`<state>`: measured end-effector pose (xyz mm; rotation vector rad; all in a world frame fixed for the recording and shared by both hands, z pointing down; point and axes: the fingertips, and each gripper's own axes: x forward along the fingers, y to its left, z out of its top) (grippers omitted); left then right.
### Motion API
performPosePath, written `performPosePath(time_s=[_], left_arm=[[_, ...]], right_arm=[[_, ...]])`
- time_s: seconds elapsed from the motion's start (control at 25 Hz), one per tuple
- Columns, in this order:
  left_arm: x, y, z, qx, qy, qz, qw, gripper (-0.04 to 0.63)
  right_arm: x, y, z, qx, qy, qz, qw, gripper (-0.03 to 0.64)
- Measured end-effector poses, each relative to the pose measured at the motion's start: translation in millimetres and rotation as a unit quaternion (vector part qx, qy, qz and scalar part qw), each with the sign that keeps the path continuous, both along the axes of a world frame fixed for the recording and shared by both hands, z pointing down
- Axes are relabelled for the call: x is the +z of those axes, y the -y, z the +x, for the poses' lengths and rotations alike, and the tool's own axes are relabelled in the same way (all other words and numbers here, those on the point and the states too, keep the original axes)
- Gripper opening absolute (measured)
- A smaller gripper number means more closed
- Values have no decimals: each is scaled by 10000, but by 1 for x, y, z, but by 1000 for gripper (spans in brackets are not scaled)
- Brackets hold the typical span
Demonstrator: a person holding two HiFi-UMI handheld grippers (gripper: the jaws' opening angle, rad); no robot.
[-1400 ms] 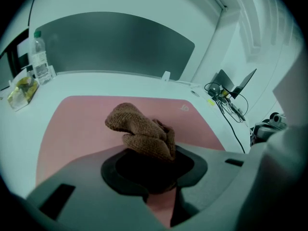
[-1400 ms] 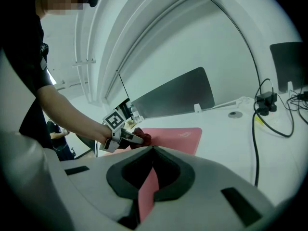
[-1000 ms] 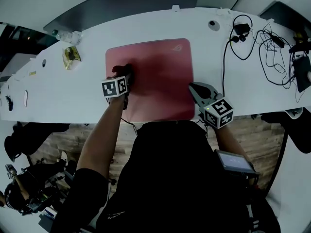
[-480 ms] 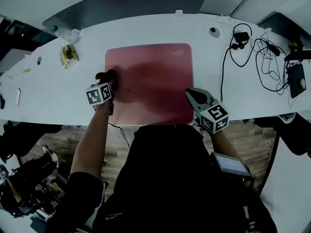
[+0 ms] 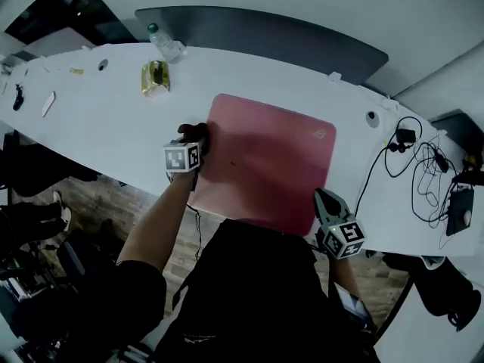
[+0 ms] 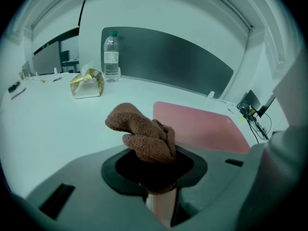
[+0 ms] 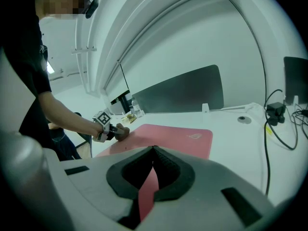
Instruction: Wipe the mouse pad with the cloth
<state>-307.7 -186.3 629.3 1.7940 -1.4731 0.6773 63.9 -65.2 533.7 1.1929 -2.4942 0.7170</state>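
The pink mouse pad [image 5: 268, 161] lies flat on the white table [image 5: 98, 127]. My left gripper [image 5: 195, 144] is at the pad's left edge, shut on a bunched brown cloth [image 5: 198, 130]. In the left gripper view the cloth [image 6: 144, 136] bulges up out of the jaws, with the pad [image 6: 202, 126] off to the right. My right gripper [image 5: 321, 197] sits at the pad's near right corner, shut, its tips meeting. The right gripper view looks across the pad [image 7: 173, 136] to the cloth [image 7: 121, 132] in the left gripper.
A gold packet [image 5: 155, 76] and a water bottle [image 5: 162, 44] stand at the back left. A dark panel [image 5: 265, 32] runs along the table's far edge. Black cables and plugs [image 5: 423, 172] sprawl at the right. Small items [image 5: 49, 103] lie far left.
The left gripper has carried the cloth from inside the pad's left part out to its left edge. The head view has swung. The right gripper stays at the near right corner.
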Motion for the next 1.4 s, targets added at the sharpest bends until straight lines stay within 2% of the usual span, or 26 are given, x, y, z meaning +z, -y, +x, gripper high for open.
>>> performPosePath(time_s=[0.2,0.6,0.76,0.88,1.12,1.28,1.4], left_arm=[[-3,2,-1,-209,-19,29,9998,129],[-4,5,-4,-301,-286,336,9986,127],[-14,27,-7,-250,-222,518,9981,127],[-12,46,-10,-199,-70,506,9985,127],[8,56,17,286,236,185,9991,127],[15,52,38,704,611,156,9955,127],[15,51,56,946,678,180,9930,127]], right_arm=[[3,-1,7,115,1,-95,9999,23],[-5,6,4,110,-80,-31,9999,24],[-5,8,6,140,-105,-36,9998,24],[-4,6,5,160,-115,-68,9998,23],[-3,-7,14,427,-131,-118,9989,24],[-7,-11,17,510,-177,-62,9985,23],[-7,-14,18,552,-177,-51,9983,24]])
